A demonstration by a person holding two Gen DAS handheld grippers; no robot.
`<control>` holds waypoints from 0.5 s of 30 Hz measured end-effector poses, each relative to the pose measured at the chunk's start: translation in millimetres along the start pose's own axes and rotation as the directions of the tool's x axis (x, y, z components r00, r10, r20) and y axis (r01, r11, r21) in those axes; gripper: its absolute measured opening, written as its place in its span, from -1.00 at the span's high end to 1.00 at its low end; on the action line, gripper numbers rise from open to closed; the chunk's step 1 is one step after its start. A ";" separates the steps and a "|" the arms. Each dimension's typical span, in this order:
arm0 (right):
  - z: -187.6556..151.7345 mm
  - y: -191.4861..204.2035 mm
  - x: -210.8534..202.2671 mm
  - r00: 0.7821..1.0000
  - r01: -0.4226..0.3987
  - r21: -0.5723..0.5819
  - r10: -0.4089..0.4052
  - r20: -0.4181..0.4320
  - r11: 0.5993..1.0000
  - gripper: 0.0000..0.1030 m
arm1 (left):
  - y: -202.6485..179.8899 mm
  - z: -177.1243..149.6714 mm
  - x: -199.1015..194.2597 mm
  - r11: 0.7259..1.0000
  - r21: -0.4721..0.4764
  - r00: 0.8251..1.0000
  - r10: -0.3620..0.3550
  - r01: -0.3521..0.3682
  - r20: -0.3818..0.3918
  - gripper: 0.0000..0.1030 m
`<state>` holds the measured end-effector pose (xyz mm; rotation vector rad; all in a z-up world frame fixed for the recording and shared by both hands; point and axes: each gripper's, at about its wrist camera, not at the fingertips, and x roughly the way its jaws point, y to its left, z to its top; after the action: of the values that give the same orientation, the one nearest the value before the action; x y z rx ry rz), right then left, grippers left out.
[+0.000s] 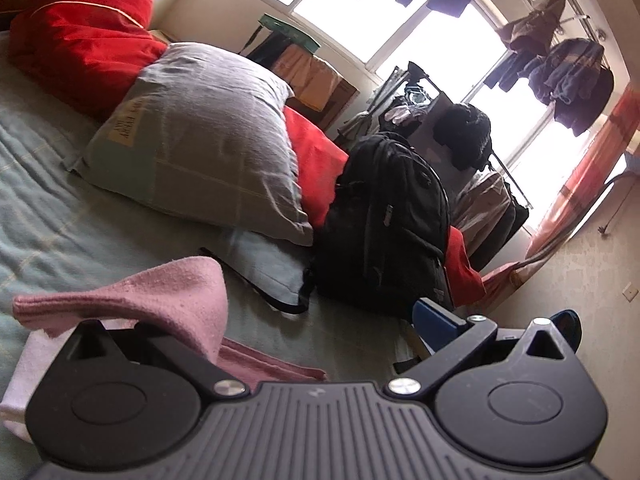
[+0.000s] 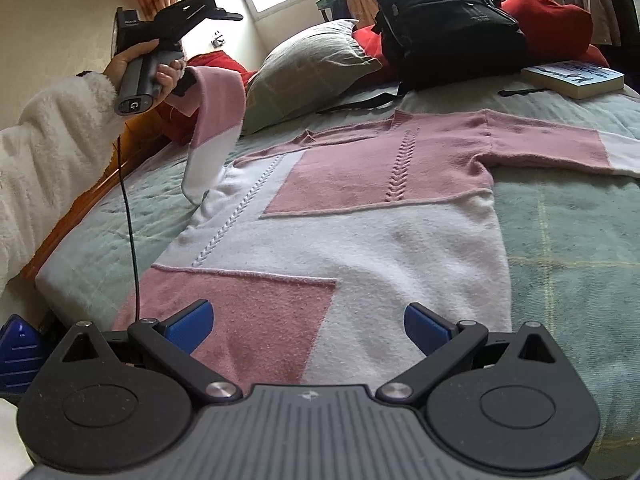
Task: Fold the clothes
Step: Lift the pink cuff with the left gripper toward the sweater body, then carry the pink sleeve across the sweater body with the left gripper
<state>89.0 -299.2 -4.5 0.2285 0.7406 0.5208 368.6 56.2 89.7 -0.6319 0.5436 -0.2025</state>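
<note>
One knit sweater (image 2: 360, 216) — pink and white blocks, fuzzy, cable ribs — flat on quilted green bedspread (image 2: 568, 240). Left sleeve (image 2: 216, 120) lifted clear, draped from left gripper (image 2: 188, 80); fingers hidden by cloth, grip state unclear. Right gripper (image 2: 308, 328) spread wide over hem, grasping nothing. Right sleeve outstretched toward book (image 2: 576, 78) — backpack (image 2: 444, 24), pillow (image 2: 308, 68) beyond collar.

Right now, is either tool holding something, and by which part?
The left tool holds the sweater by the end of one sleeve, lifted off the bed. The right tool is open and holds nothing.
</note>
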 end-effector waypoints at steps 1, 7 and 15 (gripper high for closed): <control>-0.1 -1.5 -1.1 1.000 -0.001 0.002 0.001 0.003 1.000 -1.00 | -2.9 -0.7 2.4 1.000 0.002 1.000 0.001 -0.001 -0.002 -0.99; -0.7 -6.2 -2.4 1.000 -0.014 0.004 0.014 0.011 1.000 -1.00 | -16.9 -6.6 16.2 1.000 0.014 1.000 0.004 -0.004 -0.017 -0.99; -1.3 -6.3 -1.4 1.000 -0.025 -0.013 0.025 0.012 1.000 -1.00 | -35.1 -14.5 33.9 0.999 0.041 0.999 0.004 -0.002 -0.042 -0.99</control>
<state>89.6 -305.3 -7.0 0.2289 0.7234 0.5471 388.7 9.5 87.1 -0.5882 0.5794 -0.2243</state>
